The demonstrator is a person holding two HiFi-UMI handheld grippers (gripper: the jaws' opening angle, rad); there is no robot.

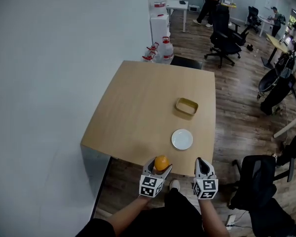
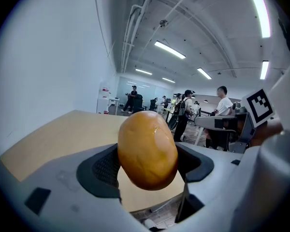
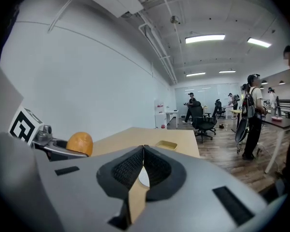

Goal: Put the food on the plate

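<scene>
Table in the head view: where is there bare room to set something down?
The table is bare across its wall-side half and far end; the white plate is empty too. Crowded: the right side, with the yellow dish and plate, and the near edge, where the left gripper holds the food beside the right gripper.

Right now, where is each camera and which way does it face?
Head view: on the person's head, steeply down at the table and plate; forearms, left claw, right claw show.
Left gripper view: on the left claw, along its jaws shut on the food, across the table.
Right gripper view: on the right claw, jaws shut empty, facing the table; left claw at its left.
All three show the food.
</scene>
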